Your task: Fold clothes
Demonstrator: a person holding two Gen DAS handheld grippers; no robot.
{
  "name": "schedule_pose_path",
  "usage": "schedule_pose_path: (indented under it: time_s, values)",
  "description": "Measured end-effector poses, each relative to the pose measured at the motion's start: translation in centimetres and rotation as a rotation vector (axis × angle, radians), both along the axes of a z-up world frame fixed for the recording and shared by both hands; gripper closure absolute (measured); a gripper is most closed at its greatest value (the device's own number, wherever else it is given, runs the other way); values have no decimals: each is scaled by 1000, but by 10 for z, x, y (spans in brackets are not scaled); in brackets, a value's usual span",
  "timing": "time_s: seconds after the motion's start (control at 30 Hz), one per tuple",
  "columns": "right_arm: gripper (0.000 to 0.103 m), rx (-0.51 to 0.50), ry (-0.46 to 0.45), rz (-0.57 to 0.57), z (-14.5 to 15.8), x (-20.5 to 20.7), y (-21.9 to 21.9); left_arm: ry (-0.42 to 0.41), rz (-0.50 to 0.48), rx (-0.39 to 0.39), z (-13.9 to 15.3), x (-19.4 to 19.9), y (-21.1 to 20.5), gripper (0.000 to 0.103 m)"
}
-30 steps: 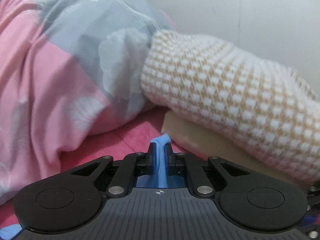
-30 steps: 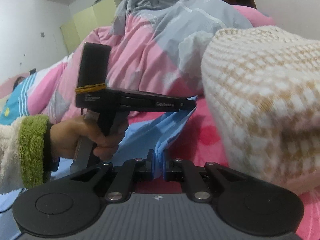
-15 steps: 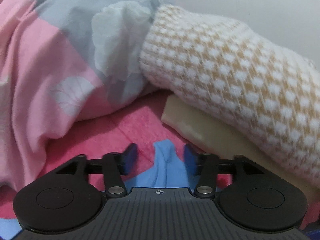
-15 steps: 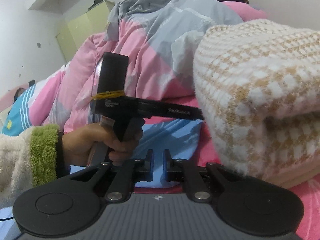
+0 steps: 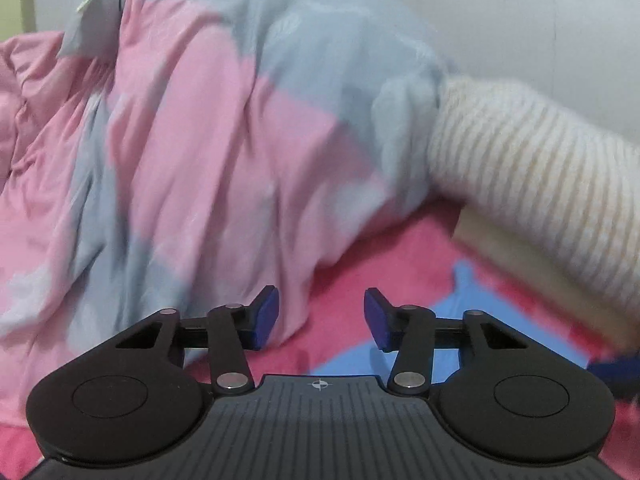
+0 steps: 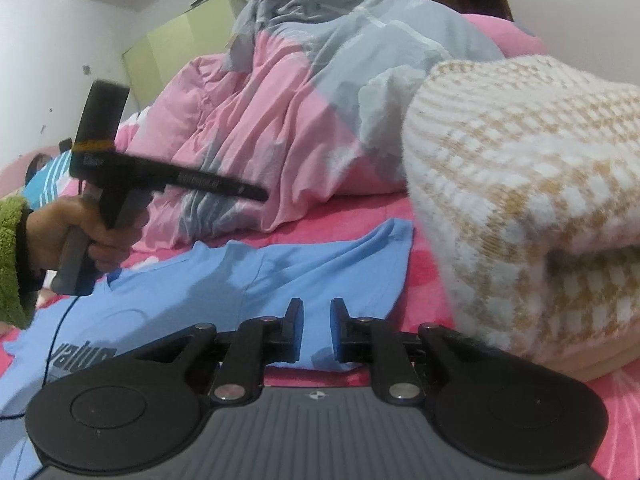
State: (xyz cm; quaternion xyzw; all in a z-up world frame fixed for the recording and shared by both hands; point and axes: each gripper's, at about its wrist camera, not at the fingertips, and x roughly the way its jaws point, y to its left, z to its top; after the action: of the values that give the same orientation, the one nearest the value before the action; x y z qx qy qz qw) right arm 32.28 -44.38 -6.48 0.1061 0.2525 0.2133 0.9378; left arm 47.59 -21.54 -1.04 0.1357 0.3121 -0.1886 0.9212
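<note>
A light blue T-shirt [image 6: 240,280] with dark print lies spread flat on the pink bed sheet [image 6: 352,212]. In the left wrist view only its corner [image 5: 460,292] shows, off to the right. My left gripper [image 5: 320,318] hovers above the sheet with its jaws apart and closing, nothing between them. It also shows from the side in the right wrist view [image 6: 256,192], held in a hand [image 6: 60,228] with a green cuff, above the shirt. My right gripper [image 6: 316,324] sits low at the shirt's near edge. Its jaws are opening, a narrow gap between the pads, the cloth lying beneath them.
A crumpled pink and grey quilt [image 5: 200,160] is heaped behind the shirt. A folded white and beige knitted blanket [image 6: 520,200] rises at the right, on a beige folded layer [image 5: 520,260]. A white wall [image 5: 520,20] stands behind. A thin cable [image 6: 56,340] trails over the shirt.
My left gripper let go of the blue cloth, opened wide, and drew up and away to the left. My right gripper's pads parted from the cloth they pinched.
</note>
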Motion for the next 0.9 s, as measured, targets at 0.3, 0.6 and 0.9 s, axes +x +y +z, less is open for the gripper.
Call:
schedule_pose_path:
  time_s: [0.3,0.6,0.9]
  values:
    - [88,89,-21,7,1,-4,-11,65,-72,129,-61,2,-29,67]
    - [88,61,-14,0,-2,-3,-8,-17,111,-58,-43,16,-31,71]
    - [88,50,-14,-3,-2,-3,-6,165,77,-190,-68,30,-44,71]
